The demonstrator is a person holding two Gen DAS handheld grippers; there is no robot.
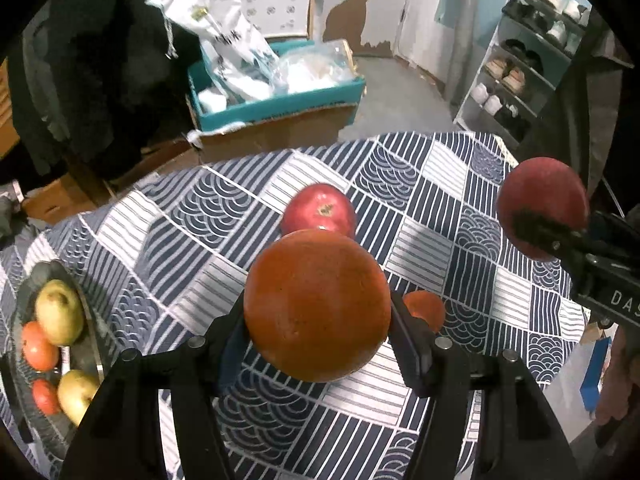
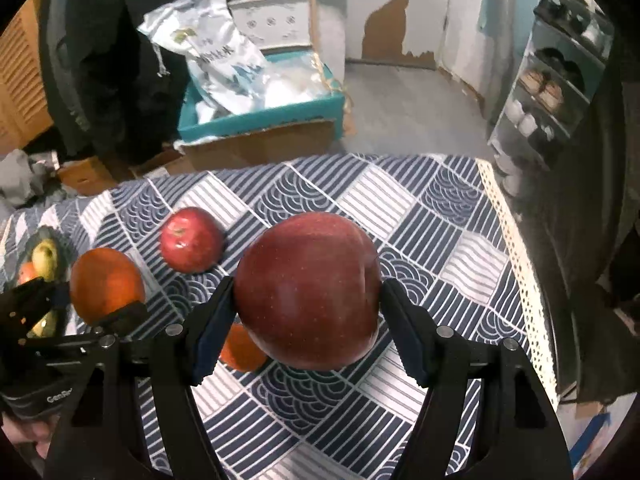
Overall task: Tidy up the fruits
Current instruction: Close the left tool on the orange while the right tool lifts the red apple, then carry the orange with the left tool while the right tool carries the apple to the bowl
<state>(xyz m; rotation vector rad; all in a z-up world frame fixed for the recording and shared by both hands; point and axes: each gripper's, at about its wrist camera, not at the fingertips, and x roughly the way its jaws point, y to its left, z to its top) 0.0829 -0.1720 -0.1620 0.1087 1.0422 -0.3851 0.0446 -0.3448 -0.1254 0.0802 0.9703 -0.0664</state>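
My left jaws (image 1: pixel 318 312) clench a large round orange (image 1: pixel 316 306), my right jaws (image 2: pixel 306 292) a dark red apple (image 2: pixel 308 288), both clear above the blue patterned table (image 1: pixel 460 200). A second red apple (image 2: pixel 191 239) and small orange (image 1: pixel 426 309) lie below; left, a grey fruit tray (image 1: pixel 24 292).
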